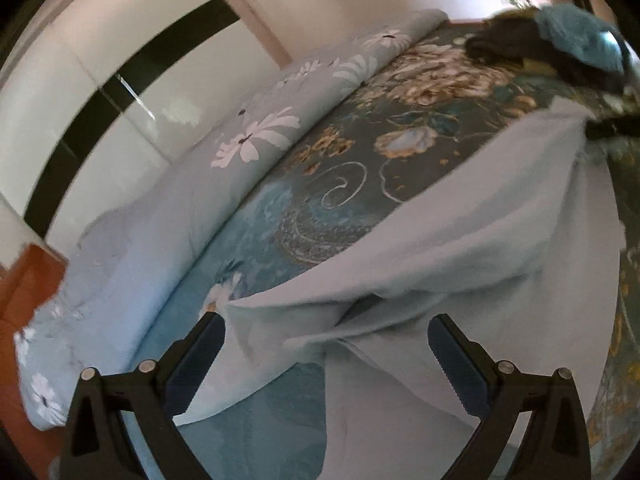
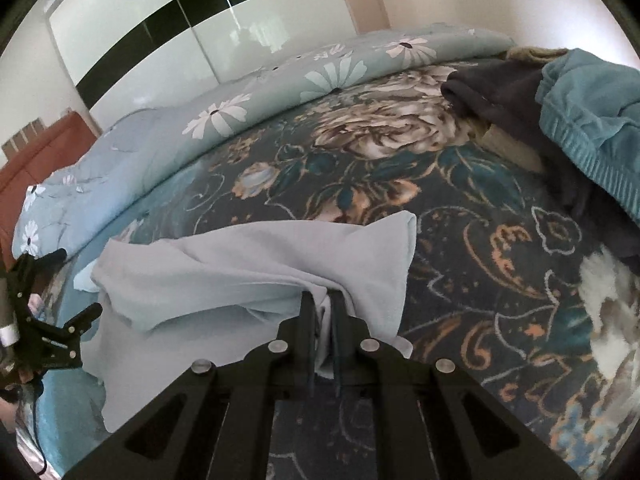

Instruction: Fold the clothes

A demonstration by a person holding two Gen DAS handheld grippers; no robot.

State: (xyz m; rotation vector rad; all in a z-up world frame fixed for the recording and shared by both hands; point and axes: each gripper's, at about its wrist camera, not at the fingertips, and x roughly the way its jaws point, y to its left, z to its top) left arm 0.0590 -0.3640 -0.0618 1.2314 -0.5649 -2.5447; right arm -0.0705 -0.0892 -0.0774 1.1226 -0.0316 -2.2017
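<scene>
A pale blue garment (image 2: 256,264) lies rumpled on the floral bedspread (image 2: 460,248). My right gripper (image 2: 323,300) is shut on a bunched fold of its near edge. In the left wrist view the same garment (image 1: 460,232) stretches from the dark tip of the right gripper (image 1: 610,128) down to my left gripper (image 1: 326,332). The left gripper is open wide; cloth drapes between its fingers (image 1: 206,344), and the pads do not press on it. The left gripper (image 2: 76,284) also shows at the left edge of the right wrist view, beside the garment's other end.
A dark garment (image 2: 496,88) and a teal one (image 2: 592,120) are piled at the far right of the bed. A pale daisy-print duvet (image 2: 248,104) runs along the far side. Behind it stand a white wardrobe with a black band (image 2: 168,24) and an orange headboard (image 2: 44,156).
</scene>
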